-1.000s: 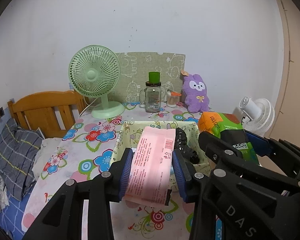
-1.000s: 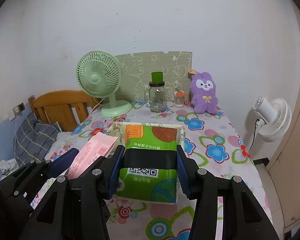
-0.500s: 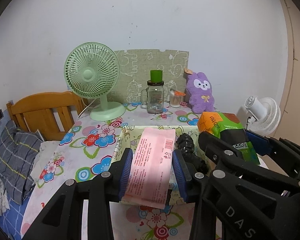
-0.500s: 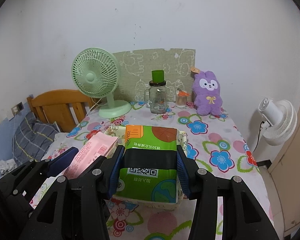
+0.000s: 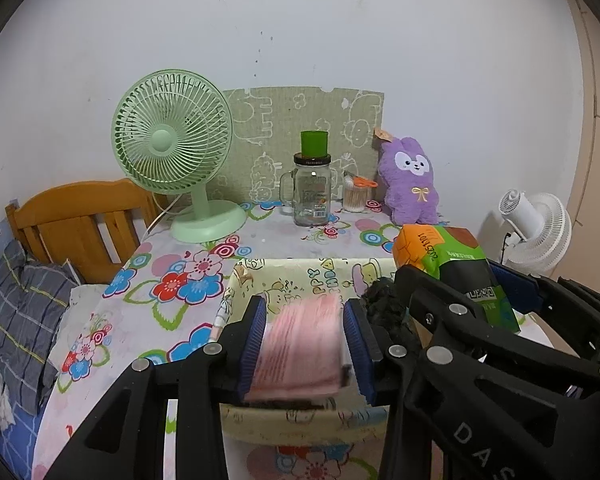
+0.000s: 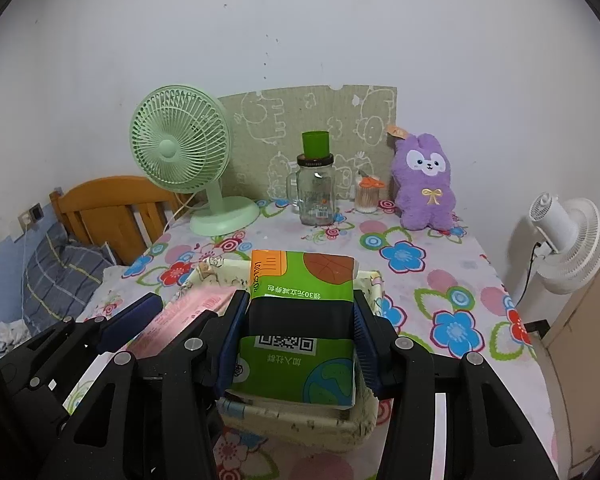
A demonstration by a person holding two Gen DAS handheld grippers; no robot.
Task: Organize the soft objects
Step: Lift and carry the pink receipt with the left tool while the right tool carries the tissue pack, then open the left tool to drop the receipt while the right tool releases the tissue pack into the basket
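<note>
My left gripper [image 5: 305,338] is shut on a pink tissue pack [image 5: 300,348], blurred, tipped down over the cream cartoon-print fabric basket [image 5: 300,276]. A black soft item [image 5: 384,308] lies in the basket's right side. My right gripper [image 6: 298,338] is shut on a green tissue pack [image 6: 302,320] and holds it over the same basket [image 6: 208,272]. The green pack [image 5: 452,264] shows at the right in the left wrist view, and the pink pack [image 6: 180,320] shows at the left in the right wrist view. A purple plush rabbit [image 6: 422,184] sits at the back right of the table.
A green desk fan [image 5: 172,144], a glass jar with a green cup on top [image 5: 311,188] and a cotton-swab pot [image 5: 356,196] stand along the back before a patterned board. A white fan [image 6: 568,236] is off the table's right edge. A wooden bed frame [image 5: 76,220] is left.
Both grippers have moved forward over the basket. The pink pack has tipped down toward the basket's inside and is blurred by motion. The green pack stays held.
</note>
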